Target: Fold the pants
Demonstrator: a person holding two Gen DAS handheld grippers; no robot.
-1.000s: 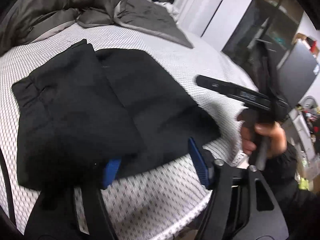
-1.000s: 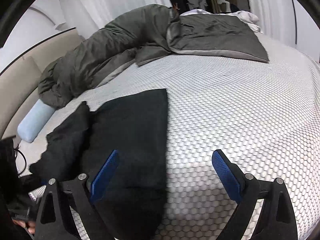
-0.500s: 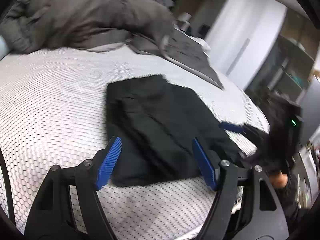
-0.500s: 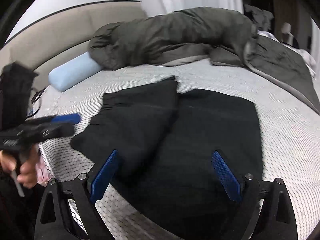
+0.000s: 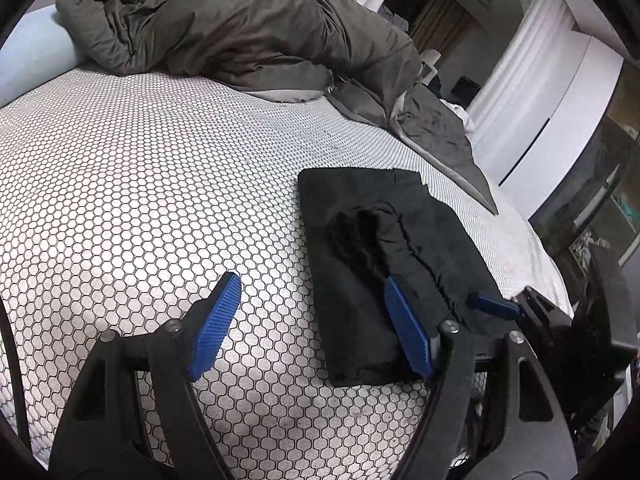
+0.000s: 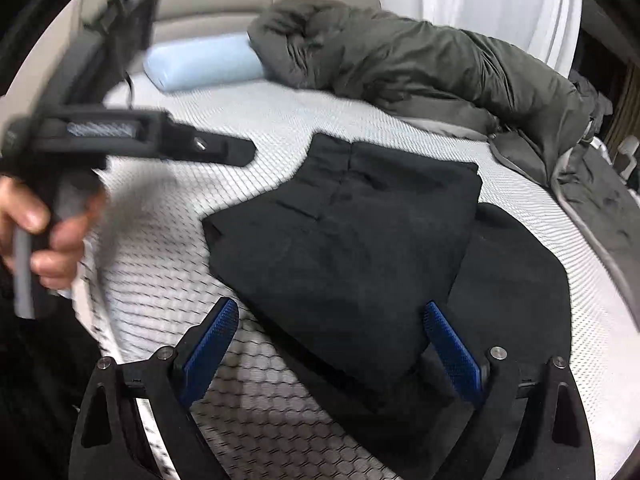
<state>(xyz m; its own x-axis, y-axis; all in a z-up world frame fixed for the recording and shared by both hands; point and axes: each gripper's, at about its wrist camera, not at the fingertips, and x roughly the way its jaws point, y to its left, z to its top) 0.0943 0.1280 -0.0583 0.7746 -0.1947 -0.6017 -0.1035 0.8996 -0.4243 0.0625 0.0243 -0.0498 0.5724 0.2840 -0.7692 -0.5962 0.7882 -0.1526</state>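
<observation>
Black pants (image 5: pixel 380 256) lie folded in a rough rectangle on the bed near its front edge, one layer over another (image 6: pixel 360 232). My left gripper (image 5: pixel 312 326) is open over bare mattress just left of the pants, with its right pad by their edge. Above the pants' near end my right gripper (image 6: pixel 332 350) has its jaws wide and closing; the cloth lies below them and the pads do not touch it. One of the right gripper's pads (image 5: pixel 494 306) shows at the pants' right edge. A hand (image 6: pixel 40 232) holds the blurred left gripper.
The mattress (image 5: pixel 140 200) has a white cover with a hexagon pattern. A bunched grey-green duvet (image 5: pixel 240 28) lies along the far side, a pale blue bolster (image 6: pixel 200 62) against the beige headboard (image 6: pixel 220 12). White cupboards (image 5: pixel 560 100) stand past the bed's right side.
The left view has swung left, so the pants now sit to the right of its pads. The right view has swung over the pants, which now fill its middle. Both grippers hold nothing throughout.
</observation>
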